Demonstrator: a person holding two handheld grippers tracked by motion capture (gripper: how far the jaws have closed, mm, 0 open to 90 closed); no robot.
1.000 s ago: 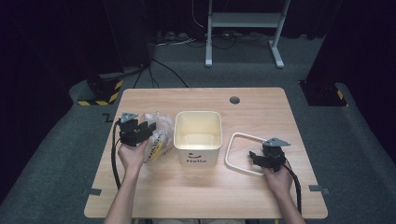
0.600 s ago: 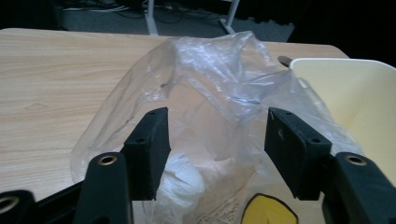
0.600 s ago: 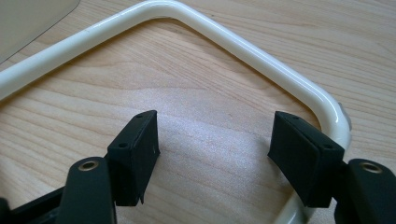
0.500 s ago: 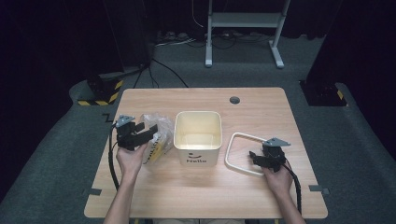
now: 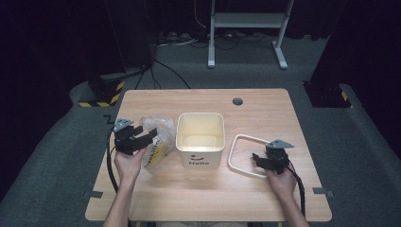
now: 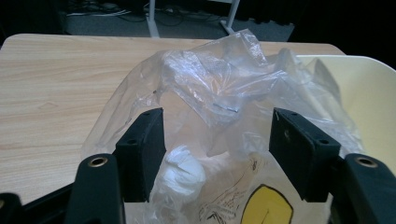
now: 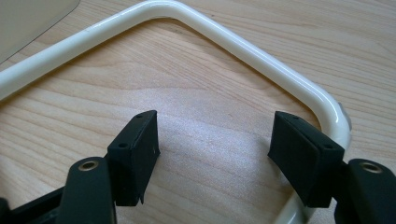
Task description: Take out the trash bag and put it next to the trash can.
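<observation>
A crumpled clear plastic bag [image 5: 158,131] with a yellow printed pack inside lies left of the cream bin [image 5: 200,156]. My left gripper [image 5: 148,138] points at it from the left. Its jaws have just been opening and now stand wide apart. In the left gripper view the bag [image 6: 219,79] bulges up between the open left gripper [image 6: 217,140], with no pad pressing on it. A white rounded-square ring [image 5: 231,158] lies flat right of the bin. My right gripper [image 5: 259,160] rests open at its near right corner, and the ring [image 7: 261,56] curves around the right gripper [image 7: 215,140].
The bin [image 6: 369,93] stands upright and open-topped, close beside the bag. A round cable hole [image 5: 237,101] sits near the table's far edge. Cables trail from both grippers toward the near edge. A metal stand [image 5: 246,28] is on the floor beyond.
The left gripper's jaws have spread wider around the bag and the hand has eased slightly toward the near edge. The right gripper and the ring have not moved.
</observation>
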